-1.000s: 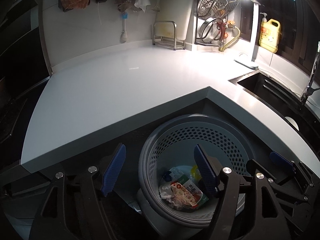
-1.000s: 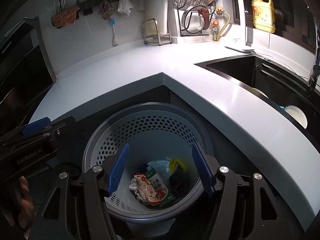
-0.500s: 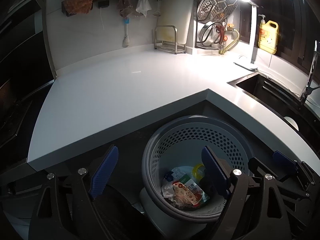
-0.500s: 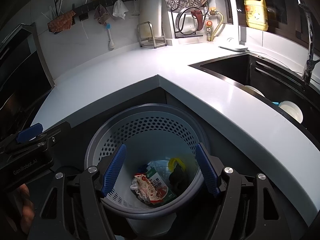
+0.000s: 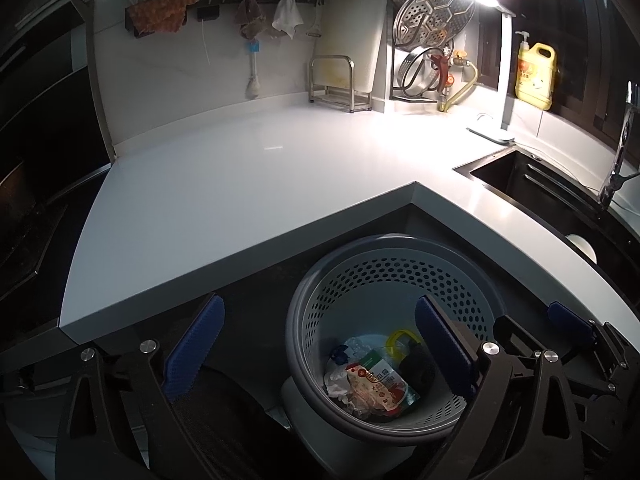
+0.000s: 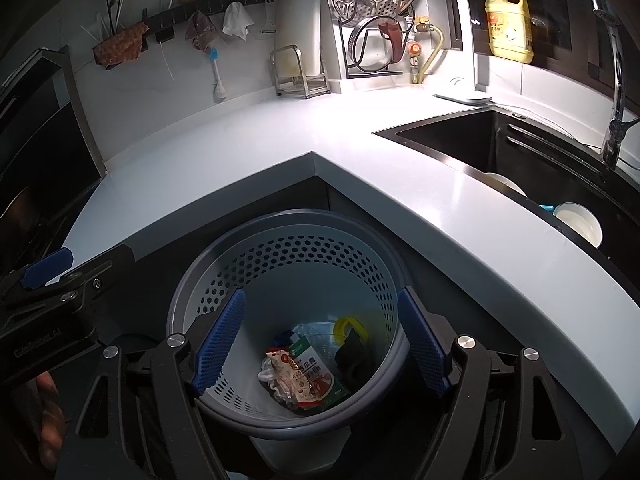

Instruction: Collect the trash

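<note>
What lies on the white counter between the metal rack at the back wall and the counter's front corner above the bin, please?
Nothing: in the left wrist view, the counter is bare from the metal rack to its front corner, above the bin.

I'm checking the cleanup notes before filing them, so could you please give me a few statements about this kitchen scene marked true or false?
1. The snack wrapper lies inside the perforated bin. True.
2. The bin stands on the countertop. False: it sits lower, in front of the counter's corner.
3. The right claw grips the wrapper. False: its jaws are opening, nothing held.
4. A yellow detergent bottle stands behind the sink. True.
5. The left claw holds nothing. True.
</note>
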Demonstrator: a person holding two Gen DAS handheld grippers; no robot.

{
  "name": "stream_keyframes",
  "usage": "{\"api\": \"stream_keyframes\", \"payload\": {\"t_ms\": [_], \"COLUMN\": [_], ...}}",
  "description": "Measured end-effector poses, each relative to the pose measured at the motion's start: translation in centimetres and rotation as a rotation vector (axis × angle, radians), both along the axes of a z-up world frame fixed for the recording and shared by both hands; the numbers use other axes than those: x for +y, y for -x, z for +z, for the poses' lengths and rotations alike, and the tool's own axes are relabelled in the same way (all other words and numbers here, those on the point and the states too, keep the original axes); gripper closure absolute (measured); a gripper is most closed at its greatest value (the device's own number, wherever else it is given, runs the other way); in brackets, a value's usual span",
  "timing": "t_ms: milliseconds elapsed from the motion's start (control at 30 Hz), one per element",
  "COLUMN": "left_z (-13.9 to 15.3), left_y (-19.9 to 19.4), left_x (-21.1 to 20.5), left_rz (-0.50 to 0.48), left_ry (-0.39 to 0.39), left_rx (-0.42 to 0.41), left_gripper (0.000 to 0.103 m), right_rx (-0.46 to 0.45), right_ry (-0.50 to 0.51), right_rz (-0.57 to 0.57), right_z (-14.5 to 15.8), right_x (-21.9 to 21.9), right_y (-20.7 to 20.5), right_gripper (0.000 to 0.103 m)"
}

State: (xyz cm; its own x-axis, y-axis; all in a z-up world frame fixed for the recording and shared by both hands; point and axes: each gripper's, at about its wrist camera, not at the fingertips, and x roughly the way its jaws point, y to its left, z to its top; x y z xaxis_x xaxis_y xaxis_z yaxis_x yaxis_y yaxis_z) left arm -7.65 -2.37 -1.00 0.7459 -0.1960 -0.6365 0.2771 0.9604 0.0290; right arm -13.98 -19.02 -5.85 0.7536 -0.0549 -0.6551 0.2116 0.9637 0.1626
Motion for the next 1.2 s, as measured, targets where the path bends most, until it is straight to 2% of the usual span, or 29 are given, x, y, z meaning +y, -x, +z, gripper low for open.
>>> {"api": "stream_keyframes", "payload": {"t_ms": [1200], "left_z": [-0.08], "left_y": [-0.04], "left_x": [0.30], "left_rz": [0.039], "left_ry": [-0.026], "left_rx": [0.008], "left_gripper": [0.006], "right_rx": [-0.002], "right_ry": [0.021], "right_rz": [-0.005], "right_z": [0.06], "right_x": [0.17], "right_y": [0.24], "right_gripper": [0.028]}}
